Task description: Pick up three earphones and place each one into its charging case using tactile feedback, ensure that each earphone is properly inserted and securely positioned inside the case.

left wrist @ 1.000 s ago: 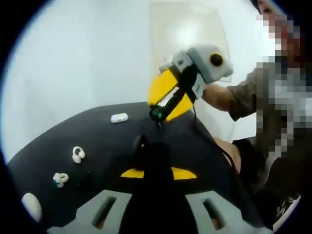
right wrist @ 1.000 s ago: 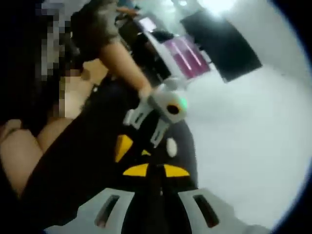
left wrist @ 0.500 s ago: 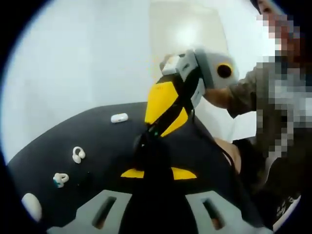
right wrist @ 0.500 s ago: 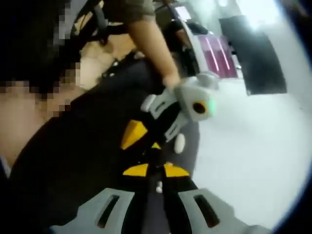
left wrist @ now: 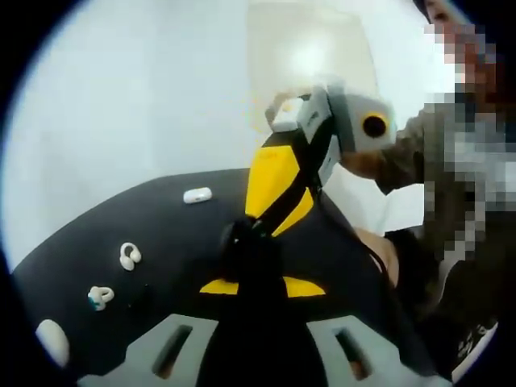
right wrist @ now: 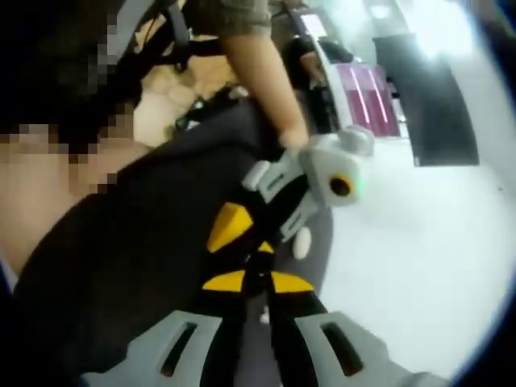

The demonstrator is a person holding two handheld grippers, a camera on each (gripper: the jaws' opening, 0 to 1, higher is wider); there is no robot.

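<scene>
Black tabletop (left wrist: pixel 161 234) under both tools, pale floor beyond. Low in the left gripper view, the left gripper (left wrist: pixel 256 266) has its dark jaws drawn narrow around something black at their tips; I cannot tell what it is. Lower left of that frame, a white case (left wrist: pixel 52 339), then an earphone with a teal spot (left wrist: pixel 99 297), then a white looped earphone (left wrist: pixel 129 255). Farther back, a small white pod (left wrist: pixel 197 194). Centre frame, the right gripper (left wrist: pixel 262 226) slants down to meet the left one's tips, jaws close together. In the right gripper view a tiny white bit (right wrist: pixel 264 316) sits between its jaws, blurred. Upper right, a person's sleeve (left wrist: pixel 419 153).
</scene>
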